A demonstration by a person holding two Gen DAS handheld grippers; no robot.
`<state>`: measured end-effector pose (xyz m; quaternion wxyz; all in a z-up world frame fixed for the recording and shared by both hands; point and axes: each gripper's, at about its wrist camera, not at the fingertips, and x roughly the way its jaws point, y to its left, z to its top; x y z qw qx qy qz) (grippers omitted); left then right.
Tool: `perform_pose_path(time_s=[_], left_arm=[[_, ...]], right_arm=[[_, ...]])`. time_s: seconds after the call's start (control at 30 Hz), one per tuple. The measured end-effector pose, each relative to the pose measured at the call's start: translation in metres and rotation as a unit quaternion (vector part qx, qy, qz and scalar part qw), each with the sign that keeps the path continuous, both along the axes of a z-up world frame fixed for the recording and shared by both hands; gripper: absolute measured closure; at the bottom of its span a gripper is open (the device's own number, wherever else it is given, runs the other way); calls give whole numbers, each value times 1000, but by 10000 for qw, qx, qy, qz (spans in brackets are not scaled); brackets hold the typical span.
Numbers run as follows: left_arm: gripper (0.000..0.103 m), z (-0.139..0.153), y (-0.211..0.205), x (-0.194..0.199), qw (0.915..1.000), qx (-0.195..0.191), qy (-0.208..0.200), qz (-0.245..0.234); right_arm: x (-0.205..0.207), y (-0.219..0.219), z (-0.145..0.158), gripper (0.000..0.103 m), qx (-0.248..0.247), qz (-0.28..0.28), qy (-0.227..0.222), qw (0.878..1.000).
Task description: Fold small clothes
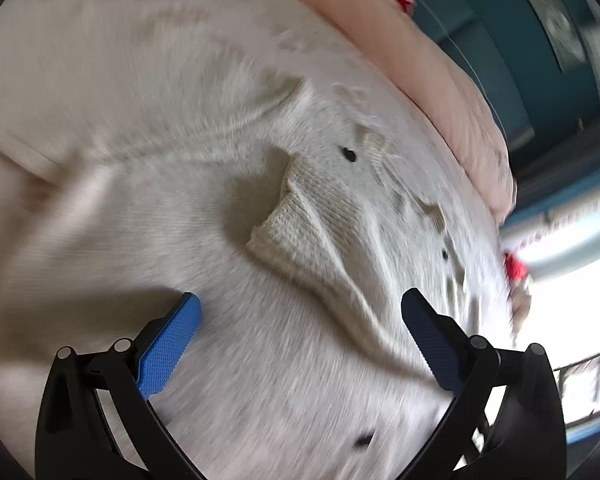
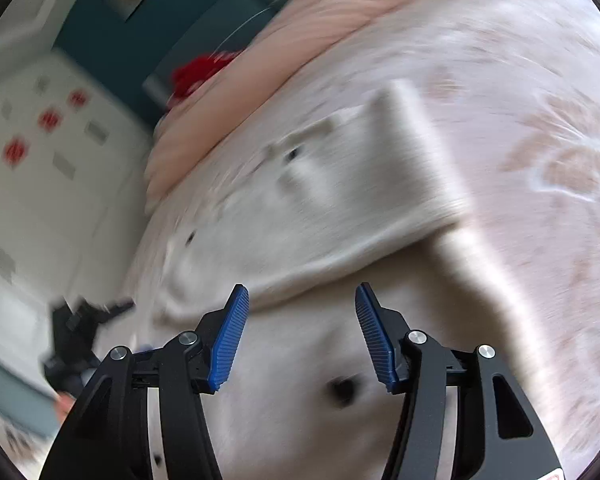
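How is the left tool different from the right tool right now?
The left tool is spread wider than the right tool. The left tool has a raised knit flap of the white garment in front of it; the right tool points at a smoother folded edge of the garment. Both have blue pads, both are open, and neither holds anything.

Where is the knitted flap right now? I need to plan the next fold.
In the left wrist view the knitted flap stands up from the white garment, at centre frame, ahead of the open left tool, beside a small dark button.
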<state>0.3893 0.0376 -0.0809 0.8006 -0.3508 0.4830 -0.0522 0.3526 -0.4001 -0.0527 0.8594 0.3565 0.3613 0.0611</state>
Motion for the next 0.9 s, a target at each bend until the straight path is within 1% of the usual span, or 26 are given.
perform_pose_path(time_s=[0.07,0.1,0.13,0.17,0.2,0.23,0.27,0.3,0.33,0.4,0.43,0.47,0.5,0.53,0.57,0.6,0.63,0.67,0.7,0.77,0.8,0.83,0.87,0.9], left_arm=[[8,-2,-5,7,9997,142,-19,216],[14,2,-11,12,9994,218,-114,248],[40,4,-14,14,9993,252,-178,201],[72,8,-20,21,9990,384,-209,76],[84,12,-24,26,9986,465,-254,-36],[94,16,-24,30,9981,525,-326,-65],[97,23,-18,32,9974,414,-585,-83],[97,35,-11,30,9954,275,-917,-92],[97,45,-5,30,9930,314,-1134,-68],[97,62,5,25,9873,428,-1528,-37],[97,61,8,24,9865,457,-1570,-62],[96,51,9,25,9871,588,-1484,-139],[96,36,9,27,9882,772,-1306,-227],[96,20,7,28,9893,925,-1084,-324],[96,-6,4,28,9904,1078,-757,-417],[96,-19,4,22,9907,1003,-817,-421],[95,-21,9,15,9902,849,-1055,-343],[94,-23,14,13,9919,633,-1069,-261],[94,-27,17,13,9926,500,-1078,-234],[94,-28,22,11,9925,371,-1146,-219],[94,-28,23,10,9923,324,-1180,-215],[94,-28,25,9,9921,292,-1201,-211],[94,-29,27,8,9917,232,-1244,-206],[94,-30,29,6,9915,192,-1274,-197]], right_arm=[[4,-19,-9,47,270,-299,8,9992],[10,-25,-12,48,367,-374,38,9986],[15,-28,-17,49,486,-459,53,9978],[21,-31,-19,54,603,-516,20,9968],[29,-33,-18,65,668,-573,-43,9961],[34,-34,-15,97,682,-611,-95,9957],[37,-37,-13,95,702,-656,-190,9952],[35,-40,-1,95,719,-760,-496,9933],[33,-38,10,96,683,-793,-710,9920],[28,-39,20,96,532,-778,-971,9908],[27,-39,15,96,429,-744,-883,9924],[27,-36,5,96,313,-687,-654,9950],[26,-33,-18,96,178,-595,-228,9978],[29,-32,-37,98,164,-513,109,9985],[29,-34,-41,98,256,-522,131,9982],[28,-37,-29,98,299,-561,0,9980],[27,-37,-21,98,285,-558,-80,9980],[25,-36,-16,98,222,-535,-134,9982],[26,-33,-12,98,-49,-467,-81,9989],[28,-28,-22,97,-321,-400,224,9984],[22,-30,-27,97,-250,-453,294,9982],[15,-25,-24,96,-253,-531,252,9979],[7,-23,-19,89,-342,-644,214,9971],[-5,-22,-9,87,-529,-823,128,9951]])
